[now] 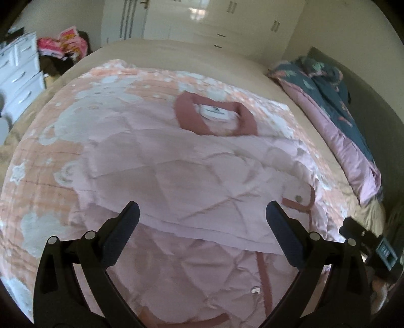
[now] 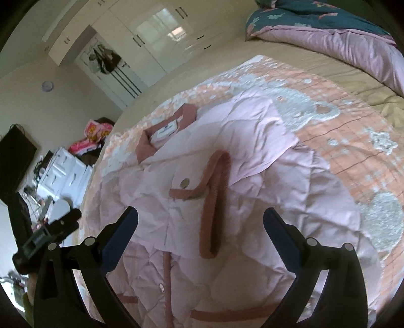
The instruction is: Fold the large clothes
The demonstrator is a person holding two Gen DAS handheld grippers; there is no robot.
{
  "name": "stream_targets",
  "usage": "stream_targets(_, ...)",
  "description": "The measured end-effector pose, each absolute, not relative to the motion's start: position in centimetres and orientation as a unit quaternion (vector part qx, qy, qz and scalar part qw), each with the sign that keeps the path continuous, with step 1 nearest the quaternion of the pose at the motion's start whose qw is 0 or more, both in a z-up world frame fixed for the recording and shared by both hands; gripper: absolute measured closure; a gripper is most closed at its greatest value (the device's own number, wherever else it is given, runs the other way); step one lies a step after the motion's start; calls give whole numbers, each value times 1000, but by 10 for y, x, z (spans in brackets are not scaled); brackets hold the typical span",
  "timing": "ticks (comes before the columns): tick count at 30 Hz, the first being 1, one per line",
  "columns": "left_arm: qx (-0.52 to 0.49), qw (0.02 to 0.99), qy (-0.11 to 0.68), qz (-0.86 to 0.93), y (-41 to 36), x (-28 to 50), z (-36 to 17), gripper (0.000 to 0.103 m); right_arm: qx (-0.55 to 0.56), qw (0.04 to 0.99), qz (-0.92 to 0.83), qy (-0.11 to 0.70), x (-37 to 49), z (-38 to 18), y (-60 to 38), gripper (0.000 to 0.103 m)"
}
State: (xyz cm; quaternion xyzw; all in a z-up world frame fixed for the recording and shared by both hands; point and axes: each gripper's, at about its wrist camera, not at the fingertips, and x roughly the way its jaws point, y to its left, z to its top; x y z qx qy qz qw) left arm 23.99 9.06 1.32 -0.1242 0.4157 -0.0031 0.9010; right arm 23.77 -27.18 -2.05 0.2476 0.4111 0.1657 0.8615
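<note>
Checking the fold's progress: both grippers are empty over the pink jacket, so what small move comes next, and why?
Probably lower the open right gripper onto the sleeve cuff lying across the pink quilted jacket and pinch it; the left gripper also hangs open, holding nothing.

White drawers (image 1: 21,73), glossy wardrobe (image 1: 202,20), rumpled teal-and-pink duvet (image 1: 335,108) on bed

Left tool (image 1: 202,214) and right tool (image 2: 200,219) both hang above the bed with jaws spread wide, gripping nothing

jacket (image 1: 176,176) on blanket (image 1: 50,156) (atop bed (image 1: 176,50))
</note>
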Motion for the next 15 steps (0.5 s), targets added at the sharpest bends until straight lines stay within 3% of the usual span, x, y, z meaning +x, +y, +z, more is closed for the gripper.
stream_targets(15,-174,895,408,45,163,219,2,9,228,844,165,456,254,-68,-238,4)
